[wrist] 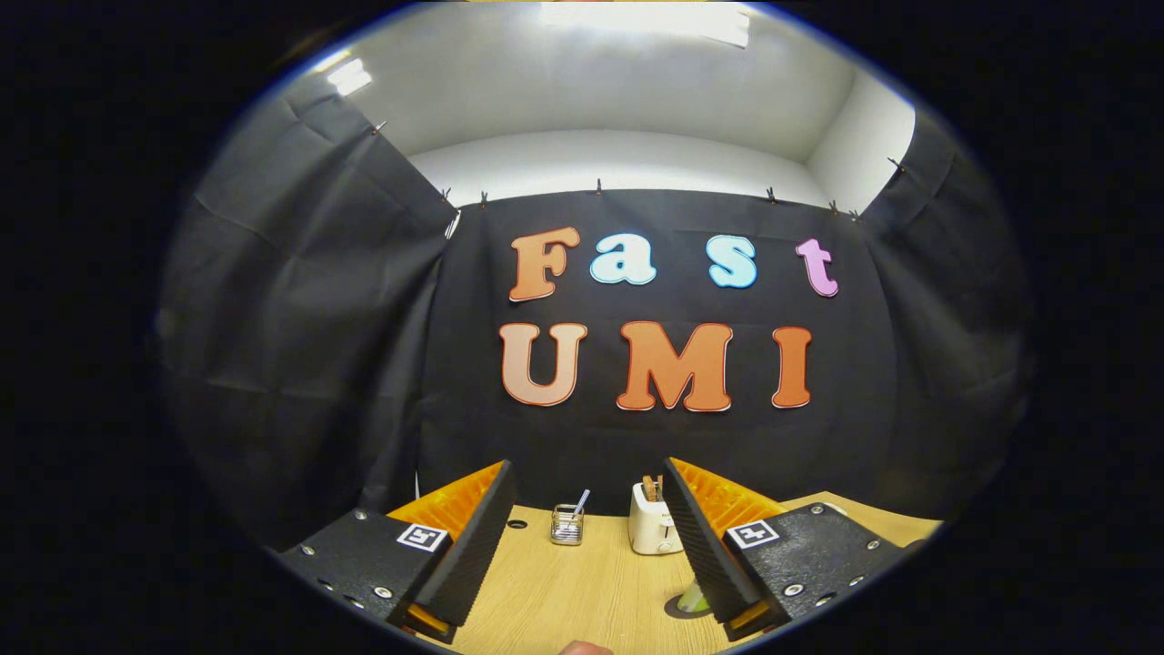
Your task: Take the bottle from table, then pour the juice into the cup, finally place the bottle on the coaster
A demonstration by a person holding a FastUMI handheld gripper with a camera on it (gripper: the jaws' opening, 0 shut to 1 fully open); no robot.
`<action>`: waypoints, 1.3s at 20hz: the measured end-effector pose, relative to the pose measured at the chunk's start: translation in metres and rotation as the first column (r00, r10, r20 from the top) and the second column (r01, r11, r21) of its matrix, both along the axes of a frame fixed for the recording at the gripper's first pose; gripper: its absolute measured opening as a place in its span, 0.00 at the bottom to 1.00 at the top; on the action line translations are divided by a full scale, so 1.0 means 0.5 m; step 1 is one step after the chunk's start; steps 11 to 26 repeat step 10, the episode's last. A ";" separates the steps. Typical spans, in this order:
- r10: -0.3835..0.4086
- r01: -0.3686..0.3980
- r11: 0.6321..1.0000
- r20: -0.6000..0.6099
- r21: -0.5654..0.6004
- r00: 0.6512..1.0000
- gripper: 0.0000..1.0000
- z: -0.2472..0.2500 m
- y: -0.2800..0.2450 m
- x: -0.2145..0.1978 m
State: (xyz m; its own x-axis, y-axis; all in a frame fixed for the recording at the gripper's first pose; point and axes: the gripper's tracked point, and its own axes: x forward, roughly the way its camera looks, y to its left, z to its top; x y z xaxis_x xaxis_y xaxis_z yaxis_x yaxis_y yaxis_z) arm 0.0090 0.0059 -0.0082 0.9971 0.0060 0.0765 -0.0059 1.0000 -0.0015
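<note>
- Bottle is not something I can name for certain: a pale green shape (694, 596) shows low on the counter (582, 582), tight against the inner face of the right-hand finger and mostly hidden by it.
- That green shape stands on a dark round patch (674, 609), which may be the coaster. If so, the bottle already stands where the task wants it. Too little shows to settle it.
- Tongs (588, 468) are spread wide with nothing between the fingers, which point level at the booth's back wall, above the counter.
- From the tongs, the green shape lies low, close in and to the right, well short of the fingertips. To reach it, the tongs would need to draw back and dip down. I cannot judge its long axis.
- A small clear glass (566, 527) stands upright far ahead, between the fingers and left of centre, with a straw (579, 501) leaning in it. It is likely the cup, but it is too small to tell whether it holds juice.
- A white toaster (651, 532) stands just right of the glass, near the right fingertip, with toast poking from its slot.
- A small pinkish thing (584, 648) peeks in nearest the viewer; I cannot tell what it is.
</note>
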 end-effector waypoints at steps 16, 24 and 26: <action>-0.006 0.006 1.000 0.067 0.002 0.998 0.96 0.042 -0.009 -0.014; -0.006 0.006 1.000 0.067 0.002 0.998 0.96 0.042 -0.009 -0.014; -0.006 0.006 1.000 0.067 0.002 0.998 0.96 0.042 -0.009 -0.014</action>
